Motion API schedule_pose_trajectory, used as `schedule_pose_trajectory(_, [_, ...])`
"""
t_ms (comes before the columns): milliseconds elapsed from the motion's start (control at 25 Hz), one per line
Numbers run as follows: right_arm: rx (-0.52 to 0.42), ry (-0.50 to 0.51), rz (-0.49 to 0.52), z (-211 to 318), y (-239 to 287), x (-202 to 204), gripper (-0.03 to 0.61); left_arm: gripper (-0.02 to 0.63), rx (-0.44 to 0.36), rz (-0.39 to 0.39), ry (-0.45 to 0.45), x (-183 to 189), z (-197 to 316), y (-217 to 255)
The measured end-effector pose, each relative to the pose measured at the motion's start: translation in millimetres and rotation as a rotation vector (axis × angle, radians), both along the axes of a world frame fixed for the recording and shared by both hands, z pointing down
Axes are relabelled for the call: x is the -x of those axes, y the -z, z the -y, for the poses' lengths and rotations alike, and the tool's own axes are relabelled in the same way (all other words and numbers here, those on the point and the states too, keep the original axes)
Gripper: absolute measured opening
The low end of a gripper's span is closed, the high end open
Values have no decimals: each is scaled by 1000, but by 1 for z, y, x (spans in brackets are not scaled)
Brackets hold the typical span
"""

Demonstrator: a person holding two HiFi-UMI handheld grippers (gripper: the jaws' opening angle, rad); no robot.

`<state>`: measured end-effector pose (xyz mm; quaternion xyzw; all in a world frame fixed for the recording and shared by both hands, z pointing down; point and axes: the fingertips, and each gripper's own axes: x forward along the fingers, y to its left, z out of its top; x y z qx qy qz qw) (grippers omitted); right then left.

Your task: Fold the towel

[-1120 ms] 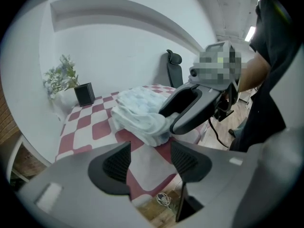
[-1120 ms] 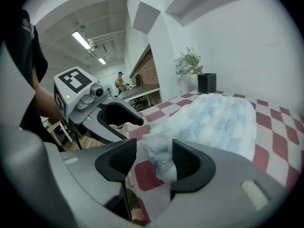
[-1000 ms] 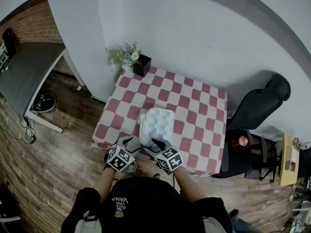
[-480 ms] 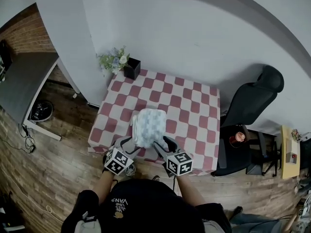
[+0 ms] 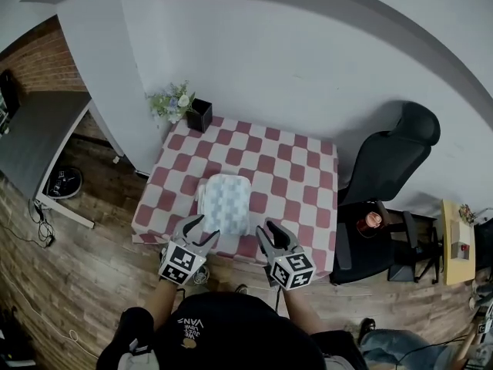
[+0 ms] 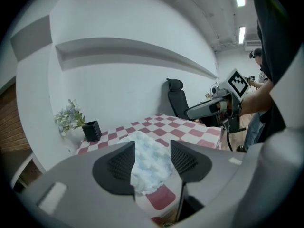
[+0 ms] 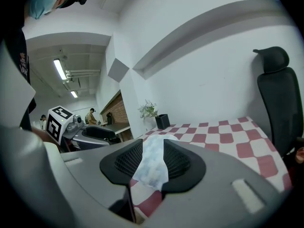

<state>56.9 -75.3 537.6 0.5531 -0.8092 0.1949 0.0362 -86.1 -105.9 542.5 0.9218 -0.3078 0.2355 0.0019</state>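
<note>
The towel [image 5: 226, 203] lies folded on the table [image 5: 296, 177], so I hang back at its edge — left gripper [image 5: 202, 230] wide and empty, right gripper [image 5: 269, 231] also empty, its jaws just narrowing.

A plain white wall [image 5: 308, 68] backs a square table under a red-and-white checked cloth [image 5: 296, 177], and a red brick wall [image 5: 38, 64] shows at the left. The floor is brown wooden planks [image 5: 77, 284]. A black square pot of pale flowers [image 5: 199, 116] stands on the table's far left corner. A black high-backed office chair [image 5: 393, 156] sits just right of the table, and a grey desk [image 5: 35, 137] stands at the left.
</note>
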Motion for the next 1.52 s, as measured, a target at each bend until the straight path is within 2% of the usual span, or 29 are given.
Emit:
schedule_pose_trajectory(160, [-24,-12,-5,-14,8,-20,82,231,-17,-23,28,-12,-12,10])
schedule_pose_trajectory(240, [-31,-15,-7,-21,11,-28,41,189,-36,-12,44,-17,-20,12])
schedule_pose_trajectory(360, [-32,5,-2,-30,11,-34,6,88,-59,-22,73,-20,-31,16])
schedule_pose_trajectory(520, [-13,31,9,-38,6,-37,6,26,-63,-32,95,-27,-46,18])
schedule_pose_trajectory(760, [8,48,20,-47,1,-29,5,6,-20,-24,56,-39,-67,9])
schedule_pose_trajectory(960, [16,45,11,-51,0,-15,5,3,-19,-36,44,-33,-72,10])
schedule_pose_trajectory(1520, [39,-88,4,-83,1,40,5,3,-13,-69,-8,46,-91,14])
